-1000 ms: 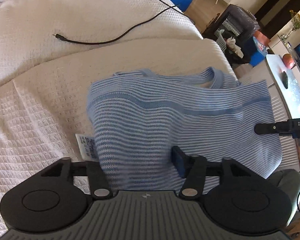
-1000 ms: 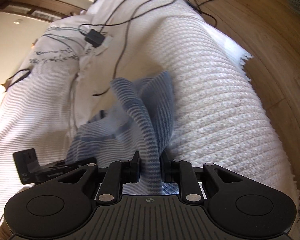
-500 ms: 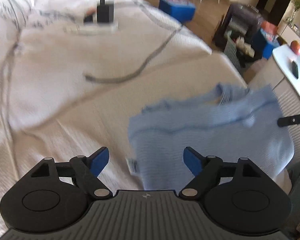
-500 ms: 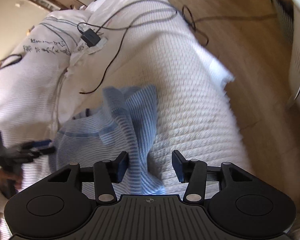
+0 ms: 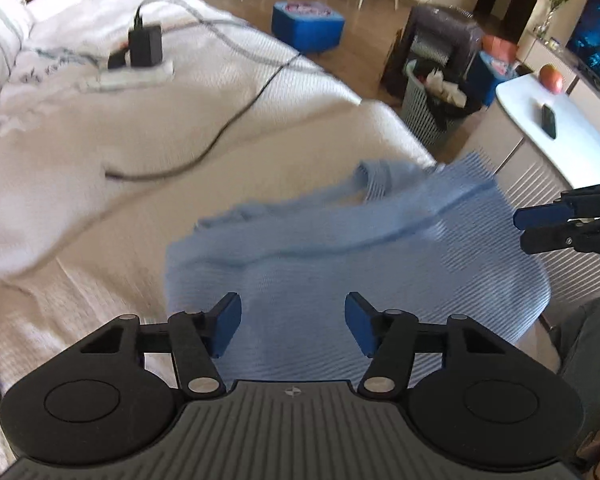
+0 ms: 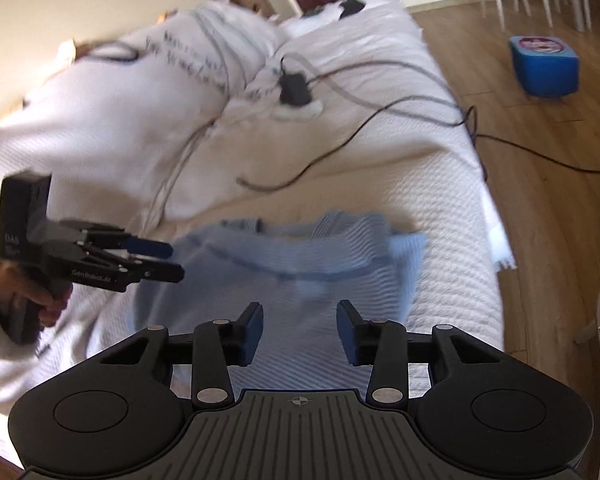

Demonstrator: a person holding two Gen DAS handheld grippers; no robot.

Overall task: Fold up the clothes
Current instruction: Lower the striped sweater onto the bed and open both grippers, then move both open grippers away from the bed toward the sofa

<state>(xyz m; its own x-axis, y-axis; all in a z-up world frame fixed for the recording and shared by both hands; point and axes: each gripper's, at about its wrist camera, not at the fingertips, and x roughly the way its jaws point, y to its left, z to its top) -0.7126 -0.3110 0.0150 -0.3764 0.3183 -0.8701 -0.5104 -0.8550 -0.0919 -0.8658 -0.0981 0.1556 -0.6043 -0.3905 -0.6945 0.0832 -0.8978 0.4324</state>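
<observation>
A light blue striped garment (image 5: 340, 256) lies folded near the edge of the bed's cream cover (image 5: 100, 240). Just above its near edge hangs my left gripper (image 5: 294, 328), its jaws apart and closing, nothing between the pads. My right gripper (image 6: 300, 332) hovers over the same garment (image 6: 292, 264) from the other side, jaws also apart and closing on nothing. Each gripper shows in the other's view: the right (image 5: 540, 224) at the garment's right edge, the left (image 6: 160, 258) held by a hand at its left edge.
A power strip with a black adapter (image 5: 140, 68) and a black cable (image 5: 220, 132) lie on the bed beyond the garment. A blue box (image 5: 308, 24) stands on the wooden floor. A grey basket (image 5: 432, 96) and a white cabinet (image 5: 540, 120) stand to the right.
Both grippers have let go of the garment, opened, and drawn up and back. The garment has dropped onto the bed in a folded heap. The right gripper has rolled upright.
</observation>
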